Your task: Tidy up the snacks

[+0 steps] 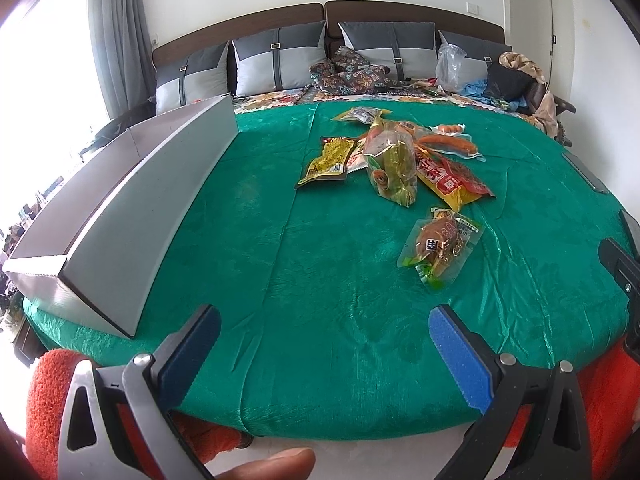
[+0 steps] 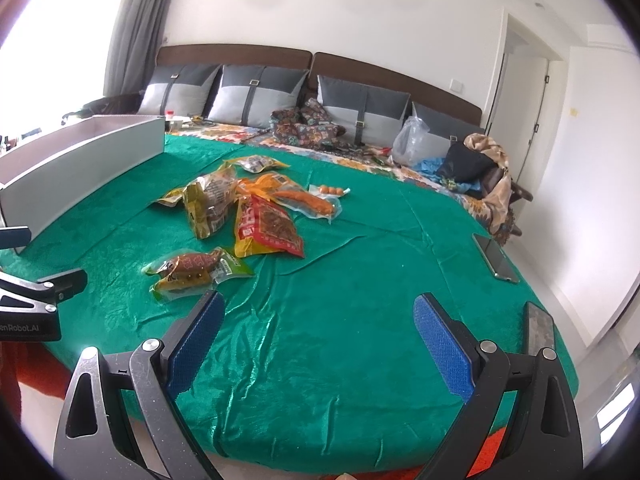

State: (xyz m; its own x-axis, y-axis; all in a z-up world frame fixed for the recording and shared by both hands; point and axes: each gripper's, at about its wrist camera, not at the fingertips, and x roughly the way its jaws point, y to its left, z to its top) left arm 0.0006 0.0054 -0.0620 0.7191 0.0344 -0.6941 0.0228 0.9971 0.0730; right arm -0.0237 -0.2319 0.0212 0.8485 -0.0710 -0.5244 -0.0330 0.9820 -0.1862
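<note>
Snack packets, crinkly glossy plastic [image 1: 394, 160], lie heaped on green cloth; we judge them light, slippery. Both our claws, left claw [image 1: 324, 326] and right claw [image 2: 316, 316], gape wide, empty; pinch sealed edges.

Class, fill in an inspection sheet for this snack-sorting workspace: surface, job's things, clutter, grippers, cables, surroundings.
Surface: green cloth, wrinkled, spread over a bed.
Job's things: snack packets heaped mid-cloth; one drumstick packet lying apart, nearer the grippers; long grey box at the cloth's left edge, its inside not visible.
Clutter: phone on the cloth's right side.
Grippers: left gripper open, empty; right gripper open, empty; both above the near edge.
Cables: nothing seen.
Surroundings: grey pillows against the headboard, clear plastic bag, bundled clothes, curtain.
</note>
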